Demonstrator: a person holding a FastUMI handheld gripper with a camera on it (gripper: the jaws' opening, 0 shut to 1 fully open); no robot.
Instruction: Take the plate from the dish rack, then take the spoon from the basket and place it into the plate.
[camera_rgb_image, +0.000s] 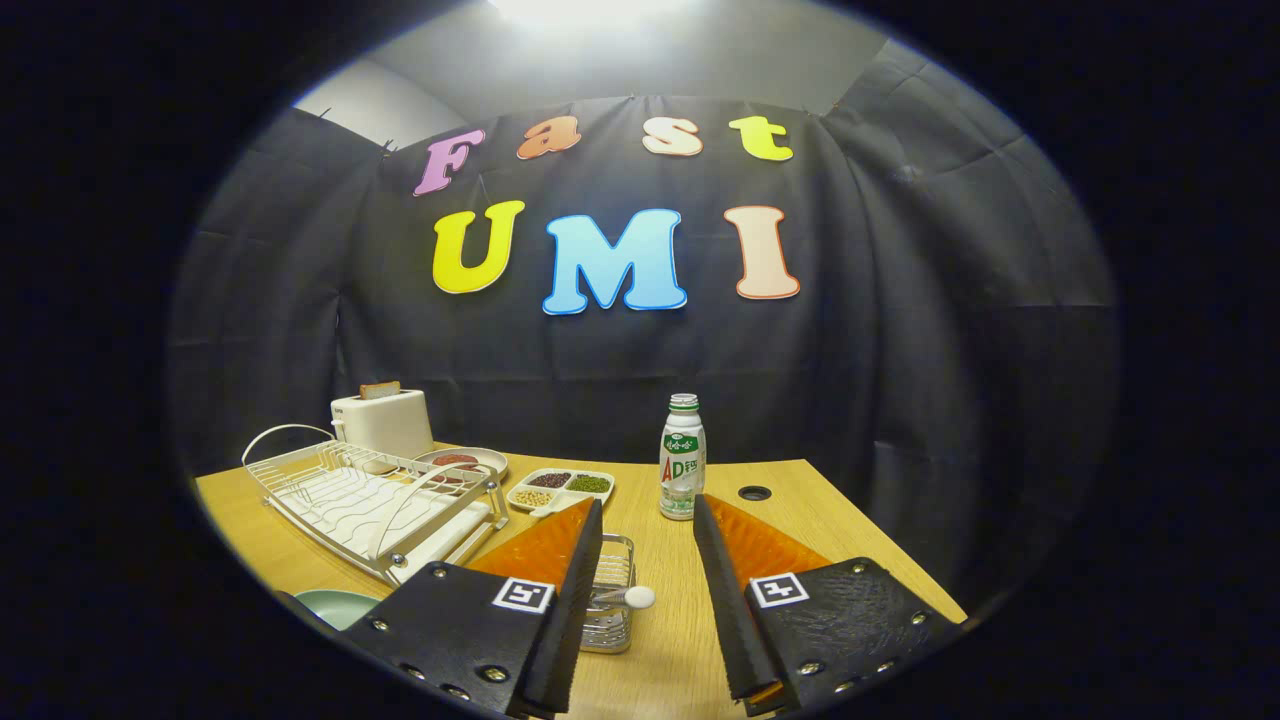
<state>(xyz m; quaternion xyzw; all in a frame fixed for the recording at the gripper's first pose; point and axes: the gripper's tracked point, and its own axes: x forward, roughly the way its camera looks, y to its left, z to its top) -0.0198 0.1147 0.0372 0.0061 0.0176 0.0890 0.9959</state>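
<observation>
Plate (340, 606): pale green, smooth and round, lying flat on the counter (660, 560), partly hidden behind the claw's left finger.
Dish rack (375, 500): white wire frame with a looped handle, near the counter's left side, just beyond the plate.
Toaster (382, 422): cream box behind the rack, a slice poking up.
Small plate (462, 463): beside the toaster, something reddish on it.
Divided tray (560, 488): beans in separate sections.
Basket (610, 598): small metal wire holder just inside the left finger.
Spoon (625, 597): white rounded end sticking out of the basket.
Claw (648, 520): spread wide, gripping nothing, bare woodgrain between the fingers.
Bottle (682, 457): upright, plastic, beyond the fingers.
</observation>
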